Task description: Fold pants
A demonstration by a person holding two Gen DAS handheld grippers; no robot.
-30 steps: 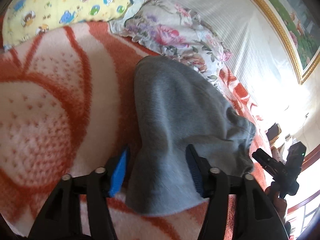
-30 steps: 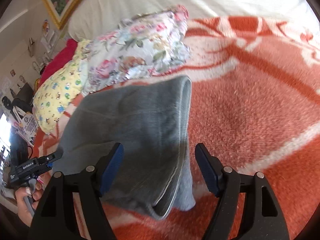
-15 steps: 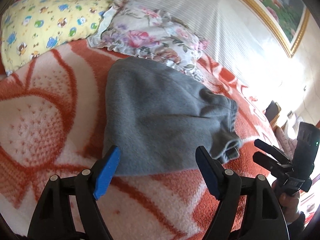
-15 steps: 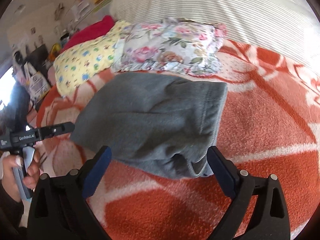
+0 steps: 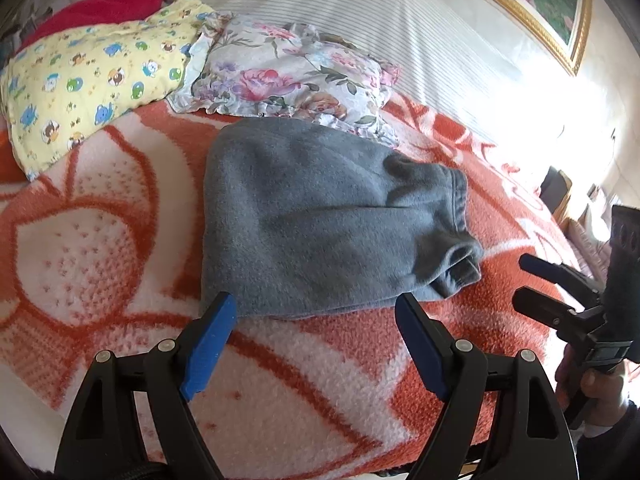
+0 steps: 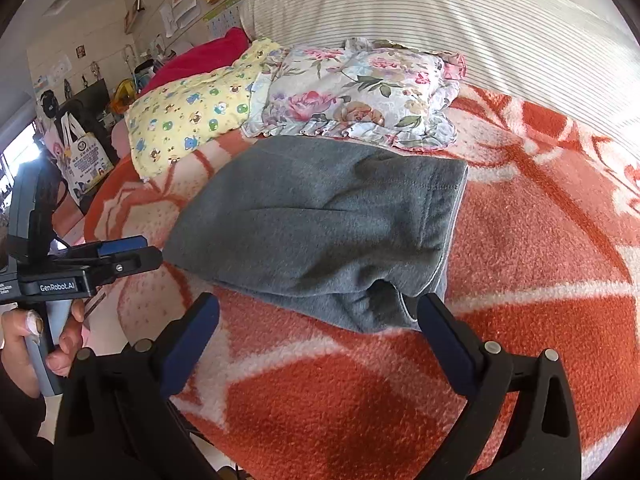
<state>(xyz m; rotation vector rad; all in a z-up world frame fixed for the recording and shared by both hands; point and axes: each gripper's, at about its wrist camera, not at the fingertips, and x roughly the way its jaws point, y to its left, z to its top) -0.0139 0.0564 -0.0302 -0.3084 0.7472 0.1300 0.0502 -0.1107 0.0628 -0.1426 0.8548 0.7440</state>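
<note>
The grey fleece pants (image 5: 320, 216) lie folded in a thick bundle on the orange and white blanket (image 5: 100, 248). Their waistband end (image 5: 456, 216) points to the right in the left wrist view. My left gripper (image 5: 316, 308) hovers just short of the bundle's near edge; its jaws are opening and grip nothing. In the right wrist view the pants (image 6: 320, 220) lie just beyond my right gripper (image 6: 319, 304), whose jaws are also opening with nothing pressed between them. Each view shows the other gripper at its side, the right gripper (image 5: 536, 280) and the left gripper (image 6: 132, 254), held in a hand.
A floral pillow (image 5: 288, 76) touches the far edge of the pants. A yellow cartoon-print pillow (image 5: 88, 80) and a red cloth (image 5: 100, 8) lie to its left. Striped bedding (image 6: 440, 8) rises behind. Bags and shelves (image 6: 80, 148) stand beside the bed.
Both grippers have drawn back and up from the pants and their jaws have spread wider. The pants, earlier between the fingers, now lie free on the blanket.
</note>
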